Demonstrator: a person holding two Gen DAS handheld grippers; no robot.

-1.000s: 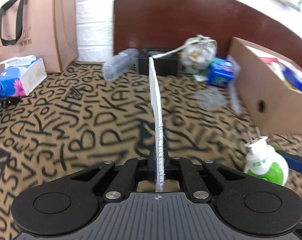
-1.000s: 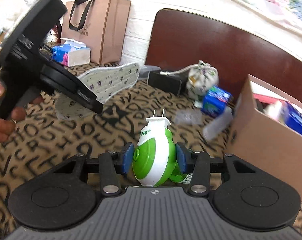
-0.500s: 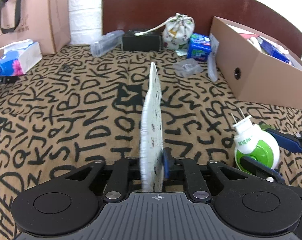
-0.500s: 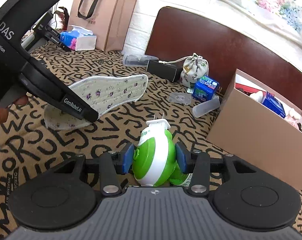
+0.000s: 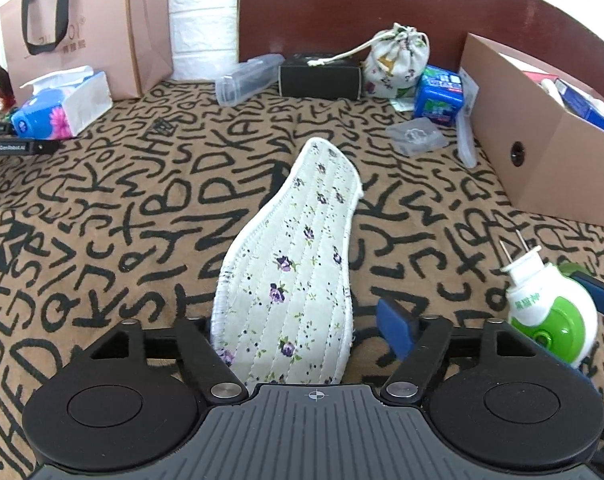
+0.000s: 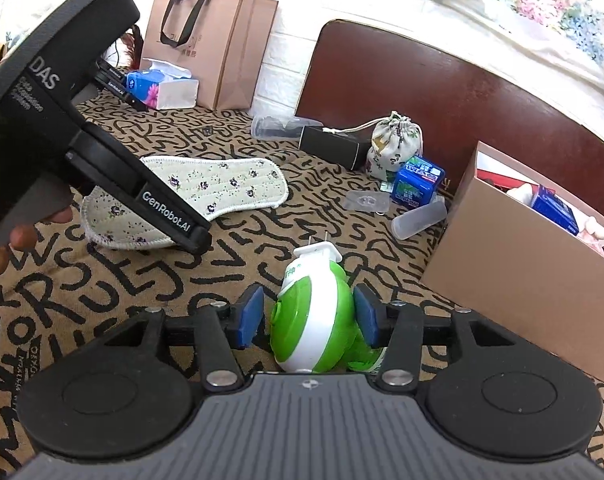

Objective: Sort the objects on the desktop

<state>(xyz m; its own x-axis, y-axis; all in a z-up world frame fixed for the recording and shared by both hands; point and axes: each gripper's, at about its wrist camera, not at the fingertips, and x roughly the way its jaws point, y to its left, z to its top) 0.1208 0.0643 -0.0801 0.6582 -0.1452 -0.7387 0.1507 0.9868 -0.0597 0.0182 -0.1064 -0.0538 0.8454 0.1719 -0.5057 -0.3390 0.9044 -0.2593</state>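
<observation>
A white insole with small purple flowers [image 5: 298, 264] lies flat on the letter-patterned cloth, its heel end between the jaws of my left gripper [image 5: 298, 332]. Those jaws are opening and stand wide; the blue right pad [image 5: 394, 328] is clear of the insole. In the right wrist view the insole [image 6: 206, 188] lies under the left gripper's finger [image 6: 170, 216]. A green and white plug-in device [image 6: 310, 320] rests between the pads of my right gripper [image 6: 308, 318]. Its jaws are opening, with a gap at the left pad [image 6: 250, 316]. The device [image 5: 550, 312] also shows at the left wrist view's right edge.
An open cardboard box [image 6: 522, 280] with packets stands at the right. Along the dark headboard lie a black box [image 5: 320, 78], a floral pouch [image 5: 398, 60], a blue carton [image 5: 438, 96] and clear plastic cases [image 5: 246, 78]. A tissue pack [image 5: 62, 108] and paper bag [image 5: 86, 28] sit far left.
The left jaws have opened and the insole, held on edge before, has dropped flat onto the cloth. The right pads have drawn slightly away from the plug-in device.
</observation>
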